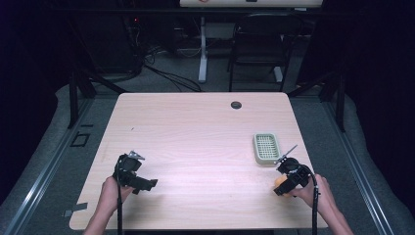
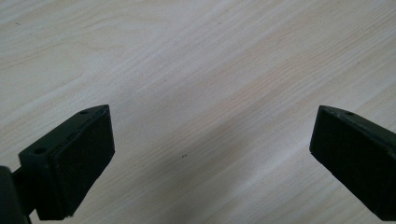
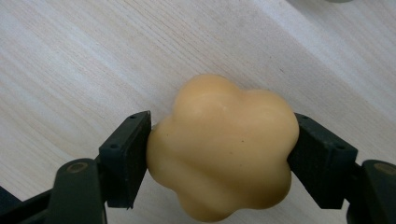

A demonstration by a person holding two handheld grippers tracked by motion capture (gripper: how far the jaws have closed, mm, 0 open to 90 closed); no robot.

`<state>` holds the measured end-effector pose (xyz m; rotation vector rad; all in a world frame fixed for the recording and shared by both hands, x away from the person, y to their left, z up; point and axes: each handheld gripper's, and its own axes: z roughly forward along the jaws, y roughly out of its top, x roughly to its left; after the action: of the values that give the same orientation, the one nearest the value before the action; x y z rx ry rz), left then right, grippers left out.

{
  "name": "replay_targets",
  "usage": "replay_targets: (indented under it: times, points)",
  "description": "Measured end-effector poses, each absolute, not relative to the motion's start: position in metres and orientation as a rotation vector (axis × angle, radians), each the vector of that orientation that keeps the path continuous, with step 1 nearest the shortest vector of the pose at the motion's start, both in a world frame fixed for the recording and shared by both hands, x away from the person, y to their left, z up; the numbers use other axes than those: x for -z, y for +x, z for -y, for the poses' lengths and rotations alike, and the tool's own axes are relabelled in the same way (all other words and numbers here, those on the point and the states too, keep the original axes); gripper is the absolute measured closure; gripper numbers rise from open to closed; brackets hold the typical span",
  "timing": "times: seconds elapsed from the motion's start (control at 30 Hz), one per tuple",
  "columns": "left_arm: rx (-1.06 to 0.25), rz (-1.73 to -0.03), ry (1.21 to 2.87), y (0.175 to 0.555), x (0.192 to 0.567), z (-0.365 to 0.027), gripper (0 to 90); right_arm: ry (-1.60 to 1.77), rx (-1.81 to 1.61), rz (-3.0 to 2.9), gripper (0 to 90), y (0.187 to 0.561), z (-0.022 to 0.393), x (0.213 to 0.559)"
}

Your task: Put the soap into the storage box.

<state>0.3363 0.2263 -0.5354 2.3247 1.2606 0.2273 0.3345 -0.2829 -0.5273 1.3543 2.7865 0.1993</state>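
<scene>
A pale wooden tabletop (image 1: 195,142) is seen from above, with a person's forearms reaching in from the near edge, each hand holding a black two-jaw tool.

The landmark is a small pale green slotted tray (image 1: 266,148), lying flat on the tabletop toward its right side. Just in front of the tray, toward the person, the right tool (image 1: 285,182) is held low over the wood in the person's right hand (image 1: 313,192). Its jaws are pinching a yellow-orange lump with rounded lobes, shaped rather like a flower (image 3: 224,144). In the right gripper view the lump (image 1: 280,183) sits squarely between the two black pads (image 3: 127,156), pressed on both sides, with the wood grain behind it. A thin grey plate (image 1: 288,152) sticks up from the tool, reaching toward the tray's near right corner.

Well to the left of the tray, across a wide stretch of bare wood, the left tool (image 1: 149,185) is held in the person's left hand (image 1: 113,190). Its jaws are spread wide, with nothing between them; the left gripper view shows bare wood in the gap.

Far beyond the tray, near the tabletop's far edge, is a small round dark hole (image 1: 236,105). Past the tabletop, a dark folding chair (image 1: 259,46) stands on the grey floor.
</scene>
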Motion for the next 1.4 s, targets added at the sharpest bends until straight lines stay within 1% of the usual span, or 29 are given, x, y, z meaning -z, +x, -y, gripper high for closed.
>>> replay_targets:
  times: [0.03,0.1,0.13,0.23,0.3,0.4,0.5,0.77,0.8,0.9,1.07,1.4]
  points:
    - [-0.228,-1.259,2.326,0.336,0.535,-0.226,0.0,1.461,-0.382,-2.670,26.7,0.328,0.280,0.536]
    - [-0.229,-1.257,2.326,0.336,0.535,-0.226,0.0,1.358,-0.210,-2.774,26.7,0.334,0.283,0.526]
    - [-0.228,-1.258,2.327,0.336,0.535,-0.226,0.0,1.354,-0.203,-2.776,26.7,0.334,0.283,0.525]
    - [-0.230,-1.254,2.330,0.336,0.535,-0.226,0.0,1.411,-0.292,-2.723,26.7,0.331,0.283,0.528]
    - [-0.231,-1.255,2.328,0.336,0.535,-0.226,0.0,1.373,-0.228,-2.759,26.7,0.333,0.285,0.525]
    - [-0.228,-1.254,2.329,0.336,0.535,-0.226,0.0,1.416,-0.297,-2.717,26.7,0.331,0.284,0.528]
    - [-0.229,-1.256,2.326,0.336,0.535,-0.226,0.0,1.371,-0.223,-2.759,26.7,0.334,0.285,0.524]
    - [-0.225,-1.254,2.327,0.336,0.535,-0.226,0.0,1.390,-0.252,-2.746,26.7,0.333,0.285,0.523]
    - [-0.225,-1.254,2.326,0.336,0.535,-0.226,0.0,1.415,-0.296,-2.716,26.7,0.332,0.285,0.525]
    - [-0.226,-1.253,2.327,0.336,0.535,-0.226,0.0,1.382,-0.237,-2.748,26.7,0.334,0.286,0.522]
    - [-0.230,-1.255,2.327,0.336,0.535,-0.226,0.0,1.417,-0.291,-2.721,26.7,0.333,0.287,0.521]
    - [-0.227,-1.251,2.325,0.335,0.534,-0.226,0.0,1.388,-0.247,-2.722,26.8,0.338,0.286,0.513]
